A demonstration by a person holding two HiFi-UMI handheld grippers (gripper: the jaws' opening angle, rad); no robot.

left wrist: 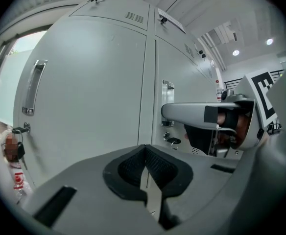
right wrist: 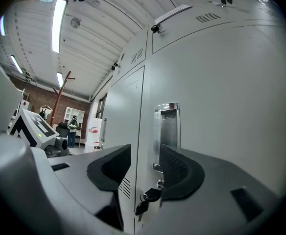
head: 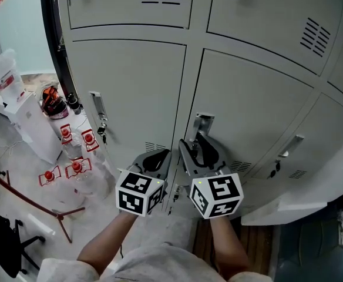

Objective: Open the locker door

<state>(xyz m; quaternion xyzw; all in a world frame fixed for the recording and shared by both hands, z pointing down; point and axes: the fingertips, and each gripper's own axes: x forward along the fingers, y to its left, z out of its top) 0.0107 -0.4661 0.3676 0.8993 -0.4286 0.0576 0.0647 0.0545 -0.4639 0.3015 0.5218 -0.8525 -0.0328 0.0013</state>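
A bank of grey lockers fills the head view. The locker door (head: pixel 248 104) straight ahead carries a chrome recessed handle (head: pixel 202 124) with a key (right wrist: pixel 150 197) hanging in the lock below it. My right gripper (head: pixel 195 143) stands open just under that handle. In the right gripper view the door's left edge runs between the jaws (right wrist: pixel 145 168), and the handle (right wrist: pixel 167 126) rises just past the right pad, which hides its lower end. My left gripper (head: pixel 158 155) hangs beside it to the left, shut and empty (left wrist: pixel 145 175), in front of the neighbouring door (left wrist: pixel 84 97).
The neighbouring door has its own handle (head: pixel 99 111) and key (left wrist: pixel 18 130). A pale panel (head: pixel 289 207) juts out low on the right. Water bottles (head: pixel 71 151), a white dispenser (head: pixel 19 113) and a red pole (head: pixel 24 198) stand on the floor at the left.
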